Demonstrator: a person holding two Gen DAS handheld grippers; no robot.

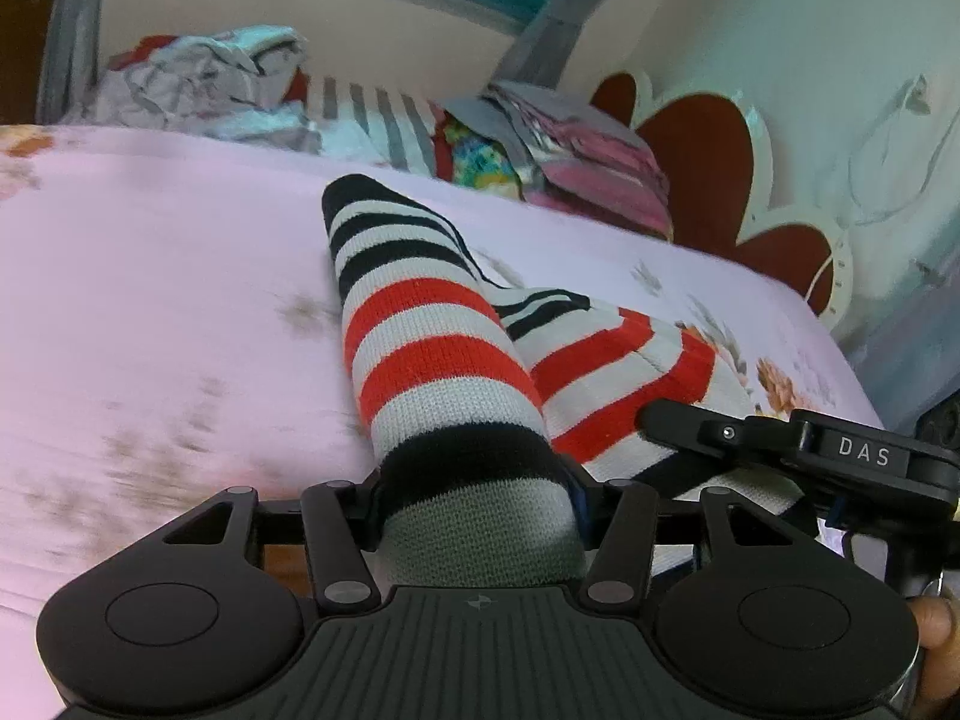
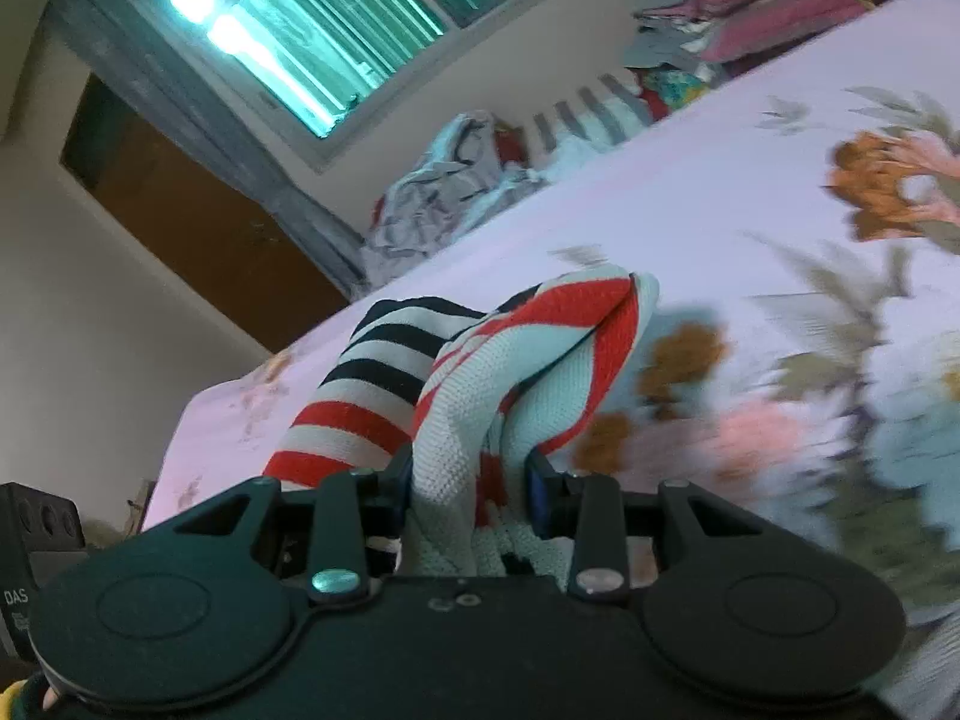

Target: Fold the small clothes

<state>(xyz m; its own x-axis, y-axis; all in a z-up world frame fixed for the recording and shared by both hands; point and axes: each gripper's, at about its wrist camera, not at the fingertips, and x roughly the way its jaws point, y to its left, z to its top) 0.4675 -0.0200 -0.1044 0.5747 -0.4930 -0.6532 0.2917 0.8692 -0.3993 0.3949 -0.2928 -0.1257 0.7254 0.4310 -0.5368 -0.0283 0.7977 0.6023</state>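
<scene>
A knitted garment with red, white and black stripes lies bunched on the pink floral bed sheet. My left gripper is shut on its near black-and-grey end, which stands up in a roll. My right gripper is shut on another bunched part of the same garment, seen in the right wrist view. The right gripper also shows at the right in the left wrist view, pressed on the garment's right fold.
A pile of loose clothes lies at the bed's far side, with a striped piece and a pink stack beside it. A red headboard stands at the right. A window is behind the bed.
</scene>
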